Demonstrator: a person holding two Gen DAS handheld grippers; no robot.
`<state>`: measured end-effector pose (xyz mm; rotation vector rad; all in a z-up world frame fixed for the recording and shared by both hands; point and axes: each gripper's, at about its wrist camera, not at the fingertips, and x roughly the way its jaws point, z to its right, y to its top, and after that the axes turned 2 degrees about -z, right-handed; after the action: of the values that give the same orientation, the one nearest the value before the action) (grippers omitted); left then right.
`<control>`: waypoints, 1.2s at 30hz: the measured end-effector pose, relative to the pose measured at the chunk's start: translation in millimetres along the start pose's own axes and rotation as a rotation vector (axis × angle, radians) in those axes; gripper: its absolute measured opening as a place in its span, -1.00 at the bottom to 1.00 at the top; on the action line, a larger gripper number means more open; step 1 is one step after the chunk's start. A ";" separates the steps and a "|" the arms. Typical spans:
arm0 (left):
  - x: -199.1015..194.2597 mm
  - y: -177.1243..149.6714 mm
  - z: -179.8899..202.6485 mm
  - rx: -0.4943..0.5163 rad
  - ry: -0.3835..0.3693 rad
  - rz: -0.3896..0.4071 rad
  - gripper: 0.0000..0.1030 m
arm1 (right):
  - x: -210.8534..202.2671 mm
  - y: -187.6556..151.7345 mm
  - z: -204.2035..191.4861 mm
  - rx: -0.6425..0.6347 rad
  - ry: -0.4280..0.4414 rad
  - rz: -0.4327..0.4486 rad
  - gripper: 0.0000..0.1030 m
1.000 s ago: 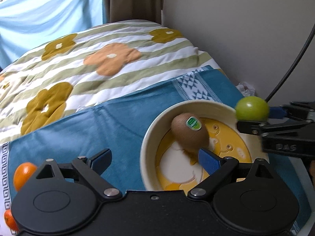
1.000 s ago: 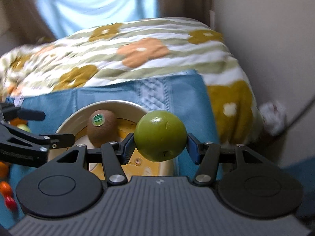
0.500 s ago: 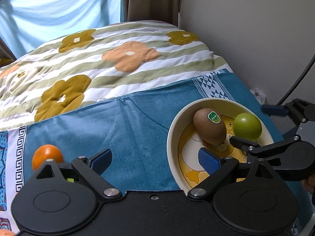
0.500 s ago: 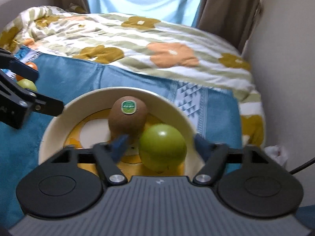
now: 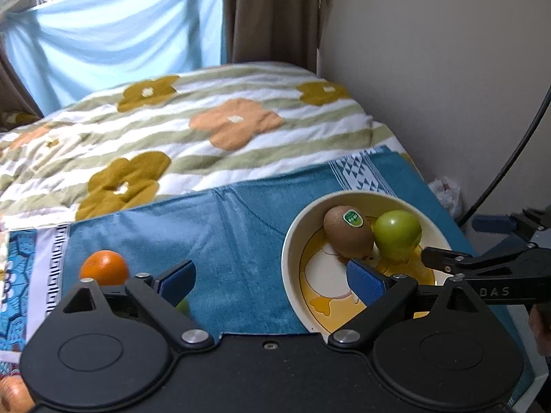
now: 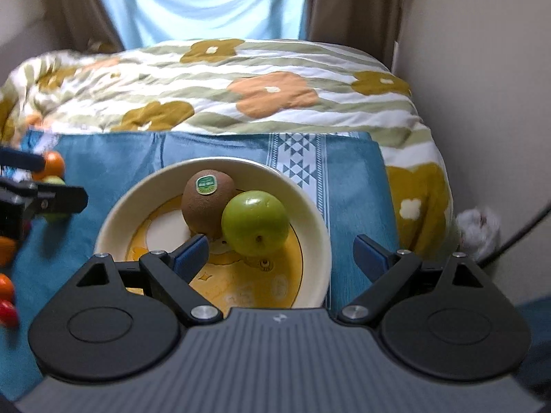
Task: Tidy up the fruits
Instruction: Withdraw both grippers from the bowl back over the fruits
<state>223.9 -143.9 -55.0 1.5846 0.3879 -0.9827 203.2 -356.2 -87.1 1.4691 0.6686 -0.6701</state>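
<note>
A cream bowl (image 6: 241,161) with a yellow duck picture stands on a blue cloth (image 6: 354,186). In it a brown kiwi (image 6: 206,206) with a green sticker leans against a round green fruit (image 6: 255,223). My right gripper (image 6: 280,253) hovers over the bowl's near side, open wide, and the green fruit lies just beyond its pads, untouched. My left gripper (image 5: 272,280) is open over the cloth, its right finger (image 5: 365,282) above the bowl (image 5: 289,241). An orange (image 5: 103,268) sits beyond its left finger, and a small green fruit (image 5: 182,306) peeks out under that finger.
A striped floral quilt (image 5: 234,127) covers the bed behind the cloth. A wall (image 5: 430,69) runs close along the right, with a black cable (image 5: 509,161) and crumpled white paper (image 6: 478,227). Small orange and red fruits (image 6: 8,311) lie at the cloth's left.
The right gripper let the green fruit go into the bowl beside the kiwi, opened wide and drew back. The left gripper pulled back and up, so the orange shows more.
</note>
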 end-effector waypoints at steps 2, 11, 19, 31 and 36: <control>-12.6 -3.9 -0.2 -0.017 0.005 0.024 0.88 | -11.3 -3.3 2.6 0.016 -0.007 0.001 1.00; -70.7 -30.7 15.0 -0.040 0.054 0.125 0.92 | -68.3 -20.3 3.5 0.073 0.010 0.039 1.00; -118.7 -68.3 14.8 -0.079 0.119 0.179 1.00 | -110.3 -38.6 -10.4 0.059 0.013 0.078 1.00; -172.1 -127.2 -34.6 -0.183 0.242 0.185 1.00 | -134.8 -72.6 -58.8 0.010 0.065 0.030 1.00; -175.7 -149.7 -69.2 -0.191 0.285 0.168 1.00 | -131.7 -84.7 -98.4 -0.015 0.112 0.032 1.00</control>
<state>39.5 7.1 -19.6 1.5568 0.5202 -0.5748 53.2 -257.5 -42.7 1.5086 0.7332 -0.5604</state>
